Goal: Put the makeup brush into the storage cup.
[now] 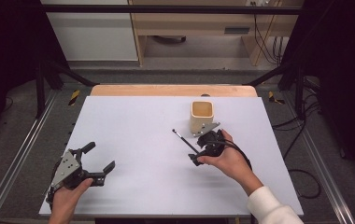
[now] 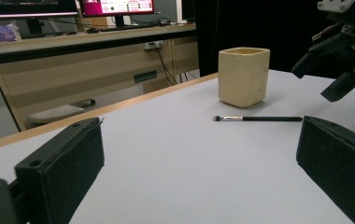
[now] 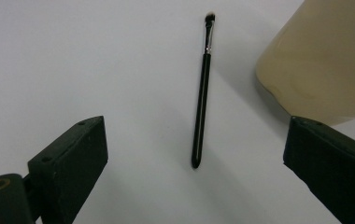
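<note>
A thin black makeup brush (image 1: 185, 140) lies flat on the white table top (image 1: 138, 154), its bristle tip pointing away from me. Just behind it stands a cream square cup (image 1: 202, 115), upright and open at the top. My right gripper (image 1: 202, 147) hangs over the brush's handle end, open, nothing held. In the right gripper view the brush (image 3: 202, 93) runs up between the spread jaws, with the cup (image 3: 325, 60) at the right. My left gripper (image 1: 99, 157) rests near the front left, open and empty. It faces the brush (image 2: 259, 119), the cup (image 2: 243, 76) and the right gripper (image 2: 334, 60).
The white top sits on a wooden table whose edge (image 1: 173, 90) shows at the back. Metal frame rails (image 1: 17, 154) run along both sides. Cables (image 1: 301, 177) lie on the floor at the right. A desk with monitors (image 2: 115, 7) stands beyond the table.
</note>
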`<state>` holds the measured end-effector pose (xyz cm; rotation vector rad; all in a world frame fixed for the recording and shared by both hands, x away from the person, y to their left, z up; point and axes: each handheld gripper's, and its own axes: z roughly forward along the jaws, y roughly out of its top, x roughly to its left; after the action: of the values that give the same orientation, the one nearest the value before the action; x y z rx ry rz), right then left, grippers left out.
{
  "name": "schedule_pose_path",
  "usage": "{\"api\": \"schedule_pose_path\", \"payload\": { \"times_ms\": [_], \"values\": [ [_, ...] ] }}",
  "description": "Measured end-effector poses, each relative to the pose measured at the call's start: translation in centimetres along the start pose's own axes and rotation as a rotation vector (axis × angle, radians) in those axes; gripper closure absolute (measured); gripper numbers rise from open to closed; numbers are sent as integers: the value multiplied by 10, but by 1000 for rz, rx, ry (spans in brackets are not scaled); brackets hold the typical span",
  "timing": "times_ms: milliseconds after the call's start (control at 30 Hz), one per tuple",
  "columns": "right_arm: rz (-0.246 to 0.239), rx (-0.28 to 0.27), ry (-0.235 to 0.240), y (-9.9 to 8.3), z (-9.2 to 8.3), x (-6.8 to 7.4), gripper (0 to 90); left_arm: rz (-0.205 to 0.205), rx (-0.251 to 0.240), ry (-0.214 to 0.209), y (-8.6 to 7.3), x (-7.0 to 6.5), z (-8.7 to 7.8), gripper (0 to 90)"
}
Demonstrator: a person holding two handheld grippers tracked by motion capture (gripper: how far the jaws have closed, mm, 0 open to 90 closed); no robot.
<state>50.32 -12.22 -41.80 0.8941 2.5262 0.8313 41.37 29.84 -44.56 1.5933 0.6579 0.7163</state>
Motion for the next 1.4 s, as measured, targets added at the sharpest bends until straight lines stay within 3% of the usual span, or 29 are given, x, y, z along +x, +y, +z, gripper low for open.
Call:
{"api": "schedule_pose_path", "payload": {
  "times_ms": [867, 1067, 1200, 1400],
  "values": [
    [54, 45, -5, 6, 22, 0, 78, 1, 0, -3, 0, 0, 0, 6],
    [40, 51, -5, 8, 26, 0, 79, 1, 0, -3, 0, 0, 0, 6],
    [70, 51, -9, 9, 28, 1, 81, 1, 0, -4, 0, 0, 0, 6],
    [56, 53, -15, 9, 32, -1, 111, 2, -1, -3, 0, 0, 0, 7]
  ]
}}
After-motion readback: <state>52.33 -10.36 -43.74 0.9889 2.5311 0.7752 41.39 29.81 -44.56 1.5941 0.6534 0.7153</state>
